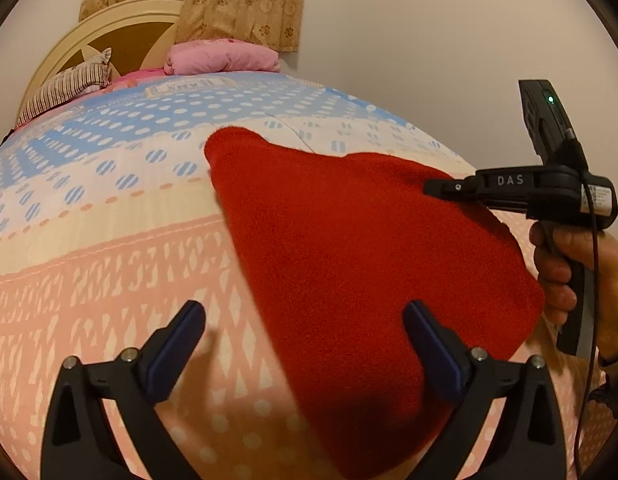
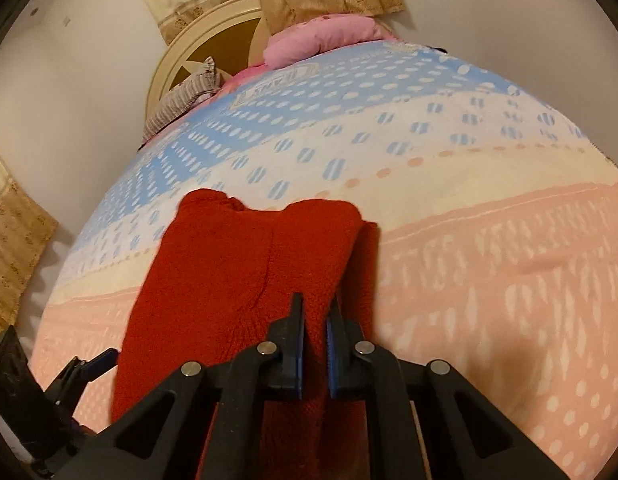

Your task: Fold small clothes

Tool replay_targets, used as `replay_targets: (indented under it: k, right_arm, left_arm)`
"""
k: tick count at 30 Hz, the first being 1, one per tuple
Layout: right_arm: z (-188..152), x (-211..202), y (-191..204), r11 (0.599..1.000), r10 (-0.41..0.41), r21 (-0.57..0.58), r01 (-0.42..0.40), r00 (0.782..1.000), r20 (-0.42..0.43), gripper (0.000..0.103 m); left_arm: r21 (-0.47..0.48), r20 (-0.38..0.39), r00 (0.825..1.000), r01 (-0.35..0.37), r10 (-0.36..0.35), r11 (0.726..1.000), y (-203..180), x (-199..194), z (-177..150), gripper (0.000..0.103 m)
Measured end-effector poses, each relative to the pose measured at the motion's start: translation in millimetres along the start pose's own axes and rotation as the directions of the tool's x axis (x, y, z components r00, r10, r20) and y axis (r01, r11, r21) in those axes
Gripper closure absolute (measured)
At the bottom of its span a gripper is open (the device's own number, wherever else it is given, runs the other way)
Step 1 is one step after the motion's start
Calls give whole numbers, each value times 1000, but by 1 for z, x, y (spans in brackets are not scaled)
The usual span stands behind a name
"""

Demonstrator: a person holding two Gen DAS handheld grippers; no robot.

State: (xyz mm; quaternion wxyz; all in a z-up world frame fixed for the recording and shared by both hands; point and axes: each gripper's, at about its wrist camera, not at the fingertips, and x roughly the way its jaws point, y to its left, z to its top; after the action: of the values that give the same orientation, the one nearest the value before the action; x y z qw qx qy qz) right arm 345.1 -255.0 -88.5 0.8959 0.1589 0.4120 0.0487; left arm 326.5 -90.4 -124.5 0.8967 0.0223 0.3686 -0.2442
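Nearest the left wrist camera, the left gripper (image 1: 305, 320) stands with its blue-padded jaws spread wide and nothing between them; its left finger hangs over bare bedspread (image 1: 89, 264), its right finger over the near part of the red knitted garment (image 1: 349, 248). No pad presses on the cloth.

That garment lies on the bed, on the pink-patterned band near the front edge, its far end reaching onto the cream and blue-dotted band. From the left view it tapers away to a rounded far tip; from the right view (image 2: 229, 264) it shows two rounded lobes at the far end and a fold or seam down its middle.

Further right, the right gripper (image 1: 433, 189), carried in a hand (image 1: 569, 276), reaches in over the garment's right side. In its own view the right gripper (image 2: 315, 320) has its jaws drawn narrow, with a ridge of the red knit between the pads; it appears pinched there.

By its look the knit is thick, soft and light, limp rather than stiff, and fuzzy enough not to slip from rubber pads. It will likely sag and bunch if lifted by one point. A corner or edge, taken through all layers, seems the better hold, with the left gripper taking the opposite edge.
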Motion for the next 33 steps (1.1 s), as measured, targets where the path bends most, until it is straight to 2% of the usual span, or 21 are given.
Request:
replay_targets:
  k: [3,6,12,15,17,21,23,25,29,31,33]
  right_arm:
    - [-7,9,-8,1000,-24,9,24,1000,-12,96]
    - [-20,12,-21,997,4,73,-4,1000,5,96]
    - [-24,3,-16,999,-36,41,36,999,2,95]
    - [-22,-8,-5,998,-68,-6,69,997,38,80]
    - [-23,-21,6,994,-96,-45,99,993,72,53]
    - [-32,-57,38,984,-66,-149,93,982,176,51]
    - [-40,-68,58,973,-9,-226,55,980,200,51]
    - [-51,-64,76,953,48,-304,-1,988,145,51]
    - [-70,-42,67,946,-30,-321,54,996,81,52]
    - [-80,-34,52,952,-30,-304,46,998,57,52]
    - [-83,-37,40,964,6,-265,11,998,63,52]
  left_arm:
    - [1,-5,1000,8,-8,1000,0,1,-1,0]
    - [-11,-17,1000,24,-25,1000,1,1,-3,0]
    - [-22,-30,999,29,-29,999,2,2,-4,0]
    - [-33,-33,999,34,-35,999,4,2,-4,0]
    - [-39,-34,999,36,-37,999,5,3,-4,0]
    - [-36,-39,999,35,-37,999,4,3,-4,0]
    - [-37,-35,999,33,-34,999,4,2,-3,0]
    - [-37,-18,999,28,-29,999,4,-1,-3,0]
    - [-125,71,996,64,-55,990,16,-25,9,0]
    - [-138,64,997,50,-42,989,20,-23,18,0]
    - [-97,28,1000,-2,5,995,18,-8,24,0]
